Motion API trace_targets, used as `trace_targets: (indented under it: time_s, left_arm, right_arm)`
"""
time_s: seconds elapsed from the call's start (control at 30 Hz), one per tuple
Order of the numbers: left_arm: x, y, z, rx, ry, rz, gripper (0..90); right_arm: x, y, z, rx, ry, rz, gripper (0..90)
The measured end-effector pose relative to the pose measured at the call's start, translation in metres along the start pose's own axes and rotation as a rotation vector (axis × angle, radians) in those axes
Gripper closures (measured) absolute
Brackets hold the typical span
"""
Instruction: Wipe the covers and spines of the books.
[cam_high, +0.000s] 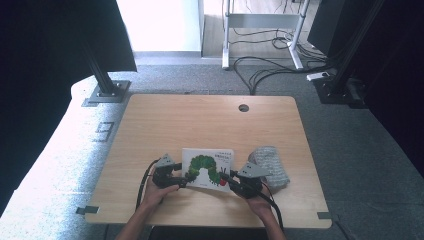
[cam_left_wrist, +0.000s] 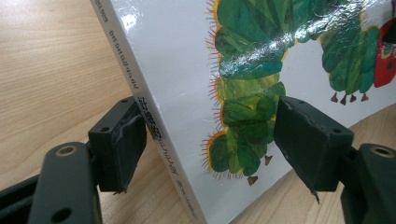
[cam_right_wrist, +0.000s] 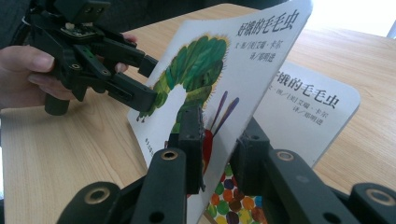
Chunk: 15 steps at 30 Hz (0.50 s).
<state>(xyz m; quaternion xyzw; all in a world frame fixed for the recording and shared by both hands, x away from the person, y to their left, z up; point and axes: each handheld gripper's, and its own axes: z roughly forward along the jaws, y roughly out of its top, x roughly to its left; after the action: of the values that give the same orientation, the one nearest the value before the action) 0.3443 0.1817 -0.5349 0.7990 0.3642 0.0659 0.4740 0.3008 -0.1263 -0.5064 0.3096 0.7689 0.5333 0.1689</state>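
Your right tongs (cam_right_wrist: 219, 154) pinch the book's (cam_right_wrist: 233, 70) lifted cover at its edge, while your left tongs (cam_left_wrist: 210, 144) sit spread around its spine corner.

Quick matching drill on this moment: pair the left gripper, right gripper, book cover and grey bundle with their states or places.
1. left gripper
2. right gripper
3. book cover
4. grey bundle

a. lifted off the first page
b. lies on the table right of the book
c. shut on the cover's edge
d. jaws astride the book's spine side

Pairs: 1-d, 2-c, 3-a, 4-b
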Motion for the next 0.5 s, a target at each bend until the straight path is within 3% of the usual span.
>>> trace_targets:
  time_s: [0.5]
  left_arm:
    - [-0.006,0.001,-0.013,-0.068,-0.017,0.044,31.1]
  right_arm:
    - [-0.015,-0.011,0.007,0.072,-0.058,0.003,70.2]
